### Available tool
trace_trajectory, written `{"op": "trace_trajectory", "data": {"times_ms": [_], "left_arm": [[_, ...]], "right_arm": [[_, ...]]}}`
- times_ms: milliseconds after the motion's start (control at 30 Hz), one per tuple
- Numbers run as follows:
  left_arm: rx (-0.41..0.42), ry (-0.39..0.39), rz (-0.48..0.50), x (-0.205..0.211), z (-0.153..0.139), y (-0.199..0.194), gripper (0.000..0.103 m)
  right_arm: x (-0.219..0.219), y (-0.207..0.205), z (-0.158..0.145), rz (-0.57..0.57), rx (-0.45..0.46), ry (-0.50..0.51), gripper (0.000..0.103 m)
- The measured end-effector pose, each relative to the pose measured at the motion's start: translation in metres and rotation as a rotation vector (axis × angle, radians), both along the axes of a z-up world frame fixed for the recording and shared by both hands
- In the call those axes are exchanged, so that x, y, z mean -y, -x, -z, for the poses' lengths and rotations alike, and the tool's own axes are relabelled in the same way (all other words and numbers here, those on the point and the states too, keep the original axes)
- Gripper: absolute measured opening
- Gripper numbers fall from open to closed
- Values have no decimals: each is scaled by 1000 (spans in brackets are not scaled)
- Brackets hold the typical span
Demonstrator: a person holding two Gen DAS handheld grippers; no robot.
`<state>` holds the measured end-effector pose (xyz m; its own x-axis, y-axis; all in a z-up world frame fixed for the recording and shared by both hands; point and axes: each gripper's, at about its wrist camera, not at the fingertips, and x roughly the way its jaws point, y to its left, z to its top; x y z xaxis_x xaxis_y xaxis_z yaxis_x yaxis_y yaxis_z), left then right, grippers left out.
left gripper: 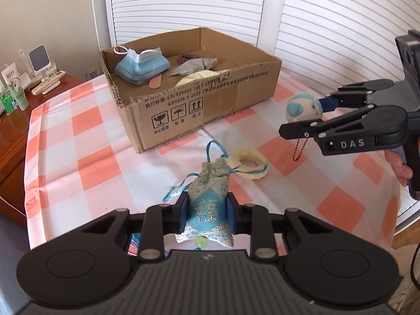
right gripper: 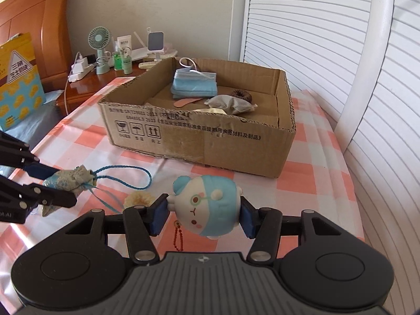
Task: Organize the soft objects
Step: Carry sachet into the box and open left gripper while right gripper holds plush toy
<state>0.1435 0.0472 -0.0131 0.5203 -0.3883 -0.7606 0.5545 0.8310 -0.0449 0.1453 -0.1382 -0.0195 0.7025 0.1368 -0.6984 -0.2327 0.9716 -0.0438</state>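
Observation:
My left gripper (left gripper: pixel 206 214) is shut on a blue and gold sachet pouch (left gripper: pixel 207 204) with a blue cord, held just over the checked cloth; it also shows in the right wrist view (right gripper: pixel 65 181). My right gripper (right gripper: pixel 203 214) is shut on a blue and white plush ball toy (right gripper: pixel 207 207) with a red bead chain, held above the cloth; the toy shows in the left wrist view (left gripper: pixel 304 107). A fluffy cream puff (left gripper: pixel 248 164) lies on the cloth between them. The open cardboard box (left gripper: pixel 210 105) behind holds face masks (left gripper: pixel 141 65), a grey pouch and other soft items.
The pink checked cloth (left gripper: pixel 78 136) covers the table. A wooden nightstand (right gripper: pixel 86 84) at left carries a fan, bottles, a remote and chargers. White louvred doors (right gripper: pixel 328 65) stand behind and to the right. A yellow and blue bag (right gripper: pixel 18 84) stands at far left.

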Motion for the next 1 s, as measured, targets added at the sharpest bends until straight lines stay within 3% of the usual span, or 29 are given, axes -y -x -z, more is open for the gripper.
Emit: {"op": "trace_trajectory", "data": {"times_ms": [367,767,933,1000], "left_arm": [[113,16,30,11,-54,-6,27],[247,27,-6,35,-115,-91,27],[249,14,-44,46,-114,-133,28],[245,11,-72,49,-105,-146,34]], "right_arm": [[-5,18,-21,-71,16,-14,60],[2,29,-36,-63,61,-17,60],[12,25,-35,-40,53,-22,60],[15,23,-34,-35,50,-21,60]]}}
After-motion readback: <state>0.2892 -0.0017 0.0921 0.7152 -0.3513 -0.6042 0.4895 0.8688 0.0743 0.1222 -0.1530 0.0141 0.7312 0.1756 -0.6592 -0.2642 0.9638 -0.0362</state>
